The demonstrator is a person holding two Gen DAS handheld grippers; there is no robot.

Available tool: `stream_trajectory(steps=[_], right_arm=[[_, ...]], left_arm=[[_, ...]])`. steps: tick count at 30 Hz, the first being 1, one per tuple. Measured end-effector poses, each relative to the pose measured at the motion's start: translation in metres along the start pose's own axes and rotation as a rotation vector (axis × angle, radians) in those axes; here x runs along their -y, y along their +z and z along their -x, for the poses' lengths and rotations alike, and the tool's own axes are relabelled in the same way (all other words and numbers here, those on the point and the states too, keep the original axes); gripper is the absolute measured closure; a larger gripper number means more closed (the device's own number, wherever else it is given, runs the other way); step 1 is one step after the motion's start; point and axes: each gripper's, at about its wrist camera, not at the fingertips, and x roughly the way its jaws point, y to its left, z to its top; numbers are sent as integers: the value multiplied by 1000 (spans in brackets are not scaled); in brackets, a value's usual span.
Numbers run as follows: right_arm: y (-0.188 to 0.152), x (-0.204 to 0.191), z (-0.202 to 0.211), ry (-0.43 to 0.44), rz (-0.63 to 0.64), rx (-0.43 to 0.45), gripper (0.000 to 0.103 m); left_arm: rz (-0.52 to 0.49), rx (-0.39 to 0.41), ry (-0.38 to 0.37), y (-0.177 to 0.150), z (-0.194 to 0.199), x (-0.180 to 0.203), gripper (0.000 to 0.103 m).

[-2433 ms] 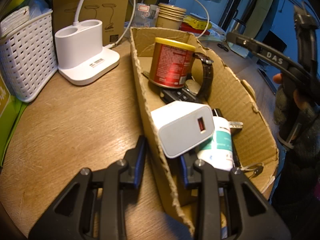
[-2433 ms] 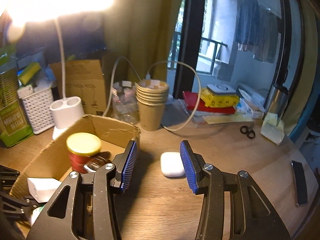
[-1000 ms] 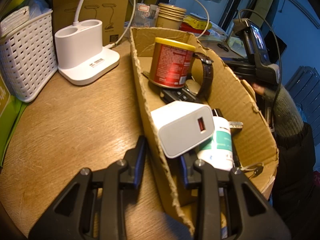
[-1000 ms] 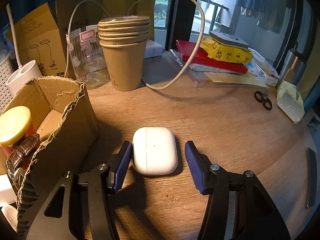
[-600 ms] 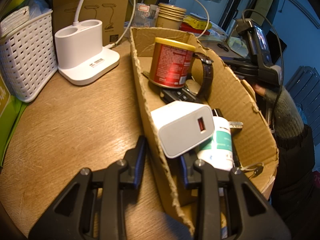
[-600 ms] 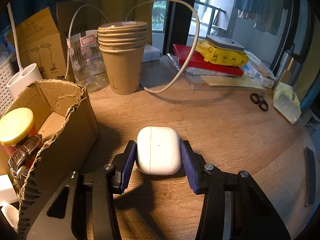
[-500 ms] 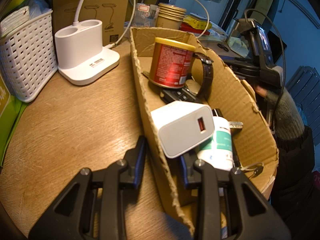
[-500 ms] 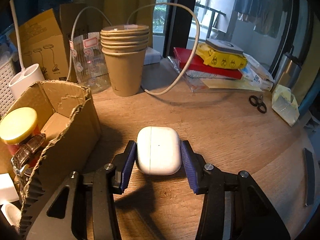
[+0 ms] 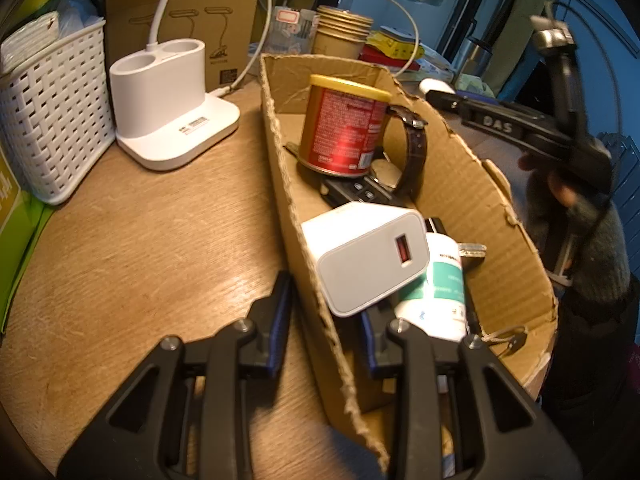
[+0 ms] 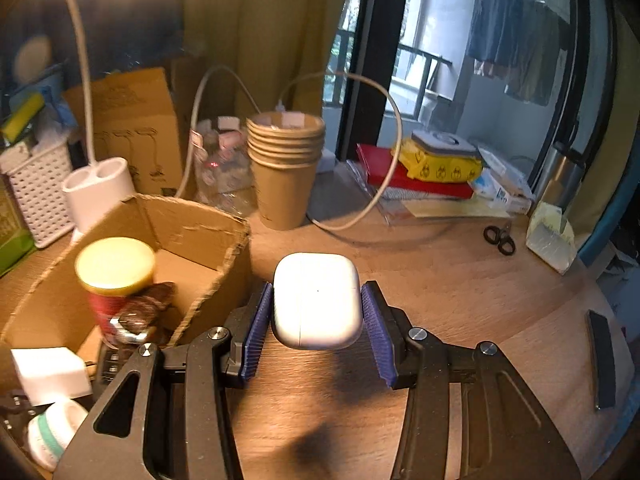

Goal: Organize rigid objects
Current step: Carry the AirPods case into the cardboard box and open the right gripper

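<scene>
Between blue pads of right tongs (image 10: 317,320): white earbud case (image 10: 316,300), clamped by its sides and lifted above wooden desk (image 10: 460,280), jaws having just closed onto it. Long axis runs away from camera, seam end nearest. Left tongs (image 9: 324,320) clenched on near wall of cardboard box (image 9: 480,200), which sits left of case, holding red tin (image 9: 344,132), charger (image 9: 368,256), watch (image 9: 412,152).

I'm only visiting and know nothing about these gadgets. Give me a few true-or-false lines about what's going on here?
1. The right gripper holds a white earbud case. True.
2. The cardboard box is empty. False: it holds a red can, a white charger and more.
3. The left gripper clamps the box's wall. True.
4. The paper cups lie scattered. False: they stand stacked.
</scene>
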Motion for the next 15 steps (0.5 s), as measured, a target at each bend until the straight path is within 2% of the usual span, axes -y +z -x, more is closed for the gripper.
stream_trajectory(steps=[15], right_arm=[[3, -25, 57, 64, 24, 104, 55]], left_arm=[[0, 0, 0, 0, 0, 0, 72]])
